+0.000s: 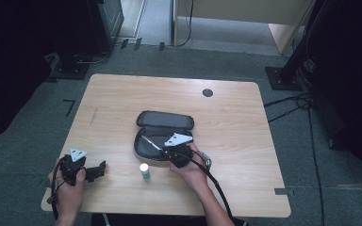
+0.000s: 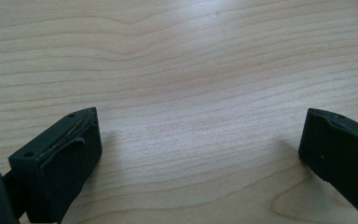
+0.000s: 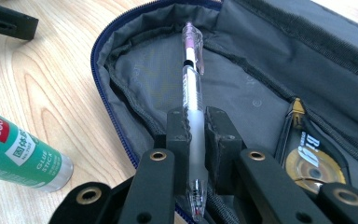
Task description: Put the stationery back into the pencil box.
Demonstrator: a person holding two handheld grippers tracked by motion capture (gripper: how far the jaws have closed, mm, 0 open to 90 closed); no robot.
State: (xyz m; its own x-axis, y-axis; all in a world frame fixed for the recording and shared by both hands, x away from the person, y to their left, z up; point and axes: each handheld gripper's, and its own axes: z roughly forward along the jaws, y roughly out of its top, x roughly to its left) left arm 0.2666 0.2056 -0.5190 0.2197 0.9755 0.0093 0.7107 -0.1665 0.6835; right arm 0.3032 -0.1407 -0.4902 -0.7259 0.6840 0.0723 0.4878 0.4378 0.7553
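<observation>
A wooden table [image 1: 122, 99] stands on a grey carpet, and a dark pencil case [image 1: 162, 129] lies open near its middle. The case is unzipped, with its lid folded back to the far side.

The right gripper [image 3: 196, 126] is over the near half of the case, held by the person's right hand [image 1: 191, 167]. Its jaws are closed on a clear pen [image 3: 193, 93] with a frosted grip and a purple part near the clip. The pen is clamped at the grip; the tip points toward the camera and the clip end points into the case. In the right gripper view the pen is above the grey lining, and I cannot tell if it touches the lining. A correction tape [image 3: 307, 163] with a yellow wheel lies inside the case, to the right of the pen.

A green glue stick [image 1: 144, 171] stands upright on the table, just beside the near left edge of the case.

The left gripper [image 2: 198, 140] rests near the near left corner of the table, in the left hand [image 1: 68, 188]. Its jaws are wide apart with nothing between them, only bare wood.
</observation>
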